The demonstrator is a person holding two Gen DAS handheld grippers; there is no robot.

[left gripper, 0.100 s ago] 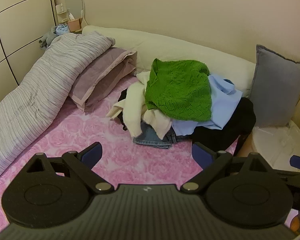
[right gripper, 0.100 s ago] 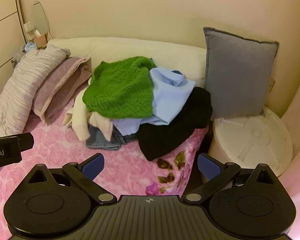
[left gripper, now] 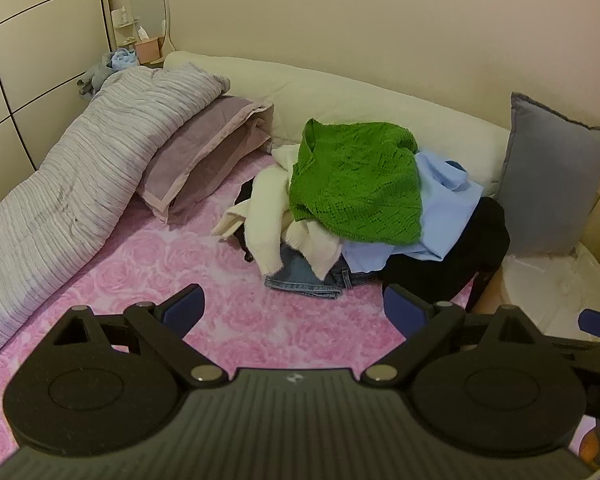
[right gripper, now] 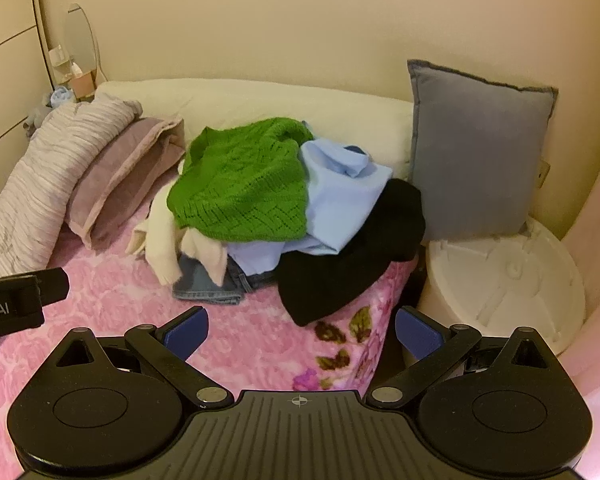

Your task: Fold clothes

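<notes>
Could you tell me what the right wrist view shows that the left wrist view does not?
Only the right wrist view shows the blanket's flowered edge and the whole white round lid. Only the left wrist view shows the full striped quilt reaching down the bed. Both share the clothes pile, green sweater on top, the grey cushion, and an open gripper, left and right, short of the pile.

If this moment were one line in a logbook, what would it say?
phase: approach | left gripper: open, empty | right gripper: open, empty | clothes pile: unfolded on pink blanket | top: green sweater
</notes>
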